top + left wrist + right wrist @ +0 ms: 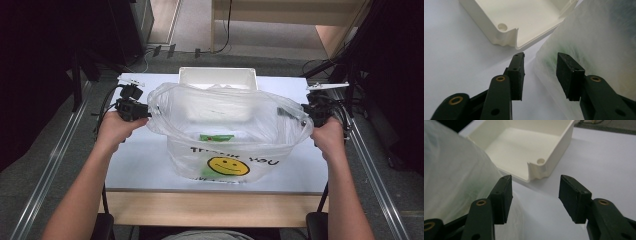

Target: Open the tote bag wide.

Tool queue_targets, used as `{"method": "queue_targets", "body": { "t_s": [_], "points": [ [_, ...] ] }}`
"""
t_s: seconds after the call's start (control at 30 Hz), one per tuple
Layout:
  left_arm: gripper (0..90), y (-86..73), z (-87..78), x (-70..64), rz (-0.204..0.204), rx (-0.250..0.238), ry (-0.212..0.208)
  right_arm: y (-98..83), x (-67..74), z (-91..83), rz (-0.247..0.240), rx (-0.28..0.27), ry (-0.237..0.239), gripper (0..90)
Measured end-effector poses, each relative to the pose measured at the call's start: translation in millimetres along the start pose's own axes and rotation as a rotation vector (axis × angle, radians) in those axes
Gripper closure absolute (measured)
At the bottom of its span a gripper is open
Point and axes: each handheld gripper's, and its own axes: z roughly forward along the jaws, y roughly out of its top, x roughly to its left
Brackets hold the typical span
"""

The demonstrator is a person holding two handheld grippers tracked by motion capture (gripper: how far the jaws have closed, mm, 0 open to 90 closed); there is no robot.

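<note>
White table point(140, 165) — clear plastic bag point(225, 125) billowed open, yellow smiley printed.

So I'm looking at three feeds. The high one is sitting above the near edge of the table point(150, 170), facing forward and down, taking in the whole top plus floor beyond. The left gripper point(540, 75) camera is riding low and close, looking along its jaws toward the far side, with the plastic bag point(599, 37) crowding its right. The right gripper point(535, 198) camera is doing the same from the other side, bag on its left. All three are sharing the white tray point(218, 79) at the far edge.
</note>
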Motion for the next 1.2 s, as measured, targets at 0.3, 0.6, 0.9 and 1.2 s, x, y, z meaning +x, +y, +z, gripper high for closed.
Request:
{"method": "queue_targets", "body": {
  "t_s": [0.3,0.6,0.9,1.2],
  "points": [
    [70.0,18.6,-11.6,-3.9,0.036,-0.011,0.016,31.2,11.6,-17.6,-0.084,0.019,-0.005,48.9],
    [74.5,54.8,-35.1,-12.5,0.128,-0.025,0.002,63.6,12.9,-36.5,-0.149,-0.008,0.016,53.1],
    [86.1,83.2,-53.5,-37.2,0.200,-0.045,-0.021,84.7,31.8,-57.0,-0.184,-0.034,0.079,59.5],
    [89.2,97.7,-70.2,-81.9,0.303,-0.056,-0.075,92.2,69.8,-66.3,-0.228,-0.021,0.207,73.1]
  ]
}}
